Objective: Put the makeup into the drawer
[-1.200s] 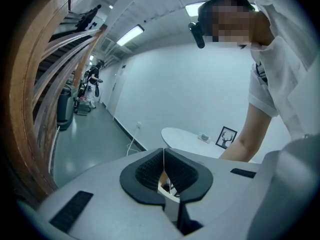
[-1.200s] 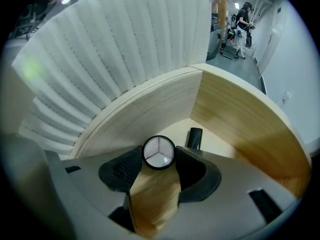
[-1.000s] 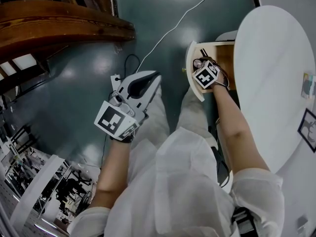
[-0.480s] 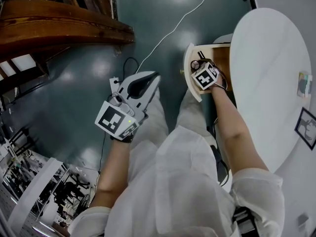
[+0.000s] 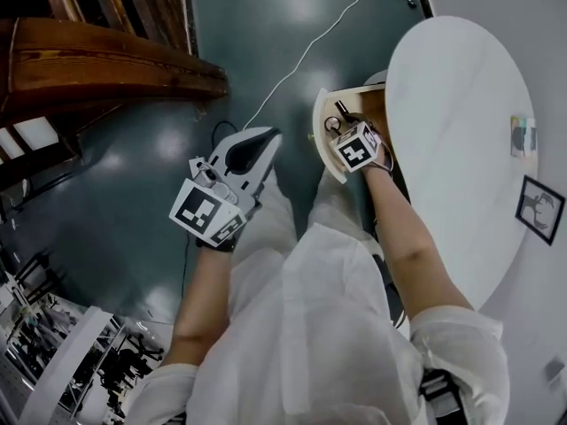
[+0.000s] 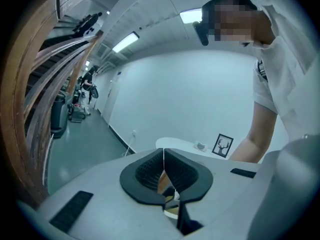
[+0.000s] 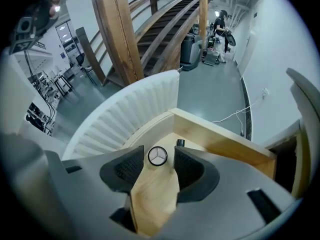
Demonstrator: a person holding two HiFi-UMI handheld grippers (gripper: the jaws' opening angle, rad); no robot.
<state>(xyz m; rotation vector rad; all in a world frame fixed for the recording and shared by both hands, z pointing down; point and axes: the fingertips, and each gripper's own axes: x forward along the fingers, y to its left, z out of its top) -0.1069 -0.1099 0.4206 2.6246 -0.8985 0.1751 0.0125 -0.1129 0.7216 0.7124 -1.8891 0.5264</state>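
**A:** Checked the right gripper [image 7: 159, 165] yet? Clamped on anything?

**B:** Nope. Jaws spread, reaching down into the open drawer [image 7: 227, 140]. Spotted the makeup [image 7: 157, 155] too: a small round pot, white lid with a three-spoke mark, sitting on the wooden drawer floor right between the two jaw tips. Looks like a sliver of gap on each side, so not pinched. Also noticed a tiny dark cap [image 7: 180, 142] just behind it, close to the right-hand pad.

**A:** And from the head view?

**B:** Drawer pulled out from under the white oval table [image 5: 461, 149], ribbed white drawer front [image 5: 322, 140] on the floor side. Right gripper poking into it from above. Up on the table, well apart from all that: a small picture frame [image 5: 539, 209] and some little item [image 5: 523, 136], too blurry to name.

**A:** Left gripper [image 6: 163, 159]?

**B:** Pressed together, pad against pad, nothing caught between. Held out over the dark floor [image 5: 133, 166], beside the white trouser leg [image 5: 283, 211], well clear of the drawer.
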